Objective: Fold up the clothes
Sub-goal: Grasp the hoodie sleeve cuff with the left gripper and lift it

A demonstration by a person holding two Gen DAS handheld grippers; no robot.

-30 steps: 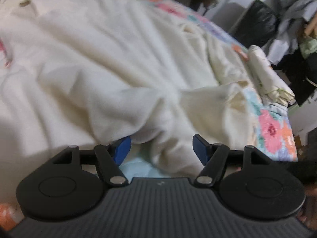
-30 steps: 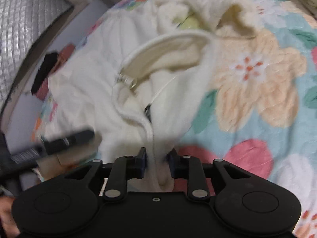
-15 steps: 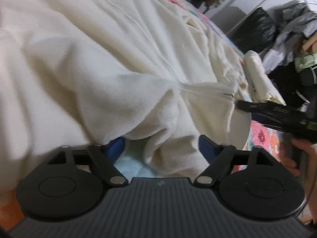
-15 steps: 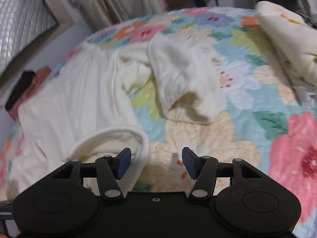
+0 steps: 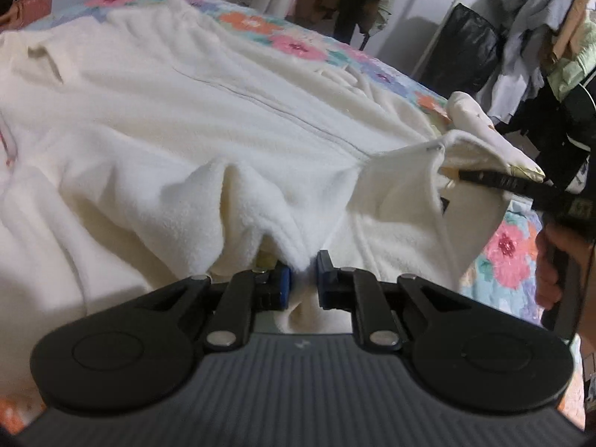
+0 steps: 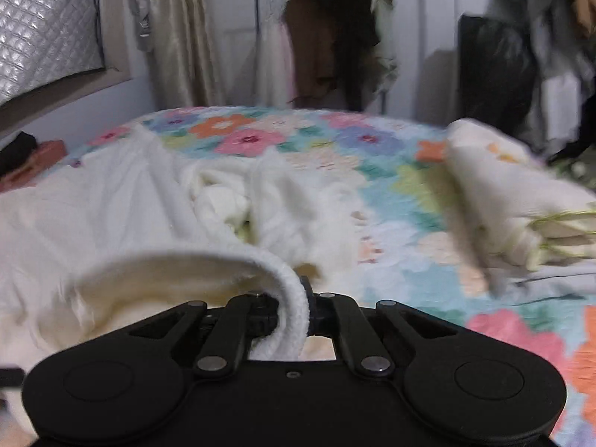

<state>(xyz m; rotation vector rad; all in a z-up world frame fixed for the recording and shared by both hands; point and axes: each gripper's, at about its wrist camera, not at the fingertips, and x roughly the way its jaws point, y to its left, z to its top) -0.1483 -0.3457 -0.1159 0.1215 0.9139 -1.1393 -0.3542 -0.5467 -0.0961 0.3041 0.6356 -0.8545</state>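
A cream fleece zip jacket (image 5: 208, 119) lies spread over the floral quilt (image 5: 290, 46). My left gripper (image 5: 302, 284) is shut on a bunched fold of its near edge. My right gripper (image 6: 294, 316) is shut on the thick hem of the jacket (image 6: 186, 223), which curls over the fingers. In the left wrist view the right gripper (image 5: 521, 186) shows at the right, lifting a corner of the jacket beside the zip.
A folded cream cloth (image 6: 514, 205) lies on the quilt (image 6: 391, 223) at the right. Hanging clothes on a rack (image 6: 335, 37) and a black bag (image 5: 465, 48) stand beyond the bed. A padded headboard (image 6: 44, 29) is at the left.
Both grippers were open half a second ago and have closed on the jacket's edge. The right gripper has lifted its corner.
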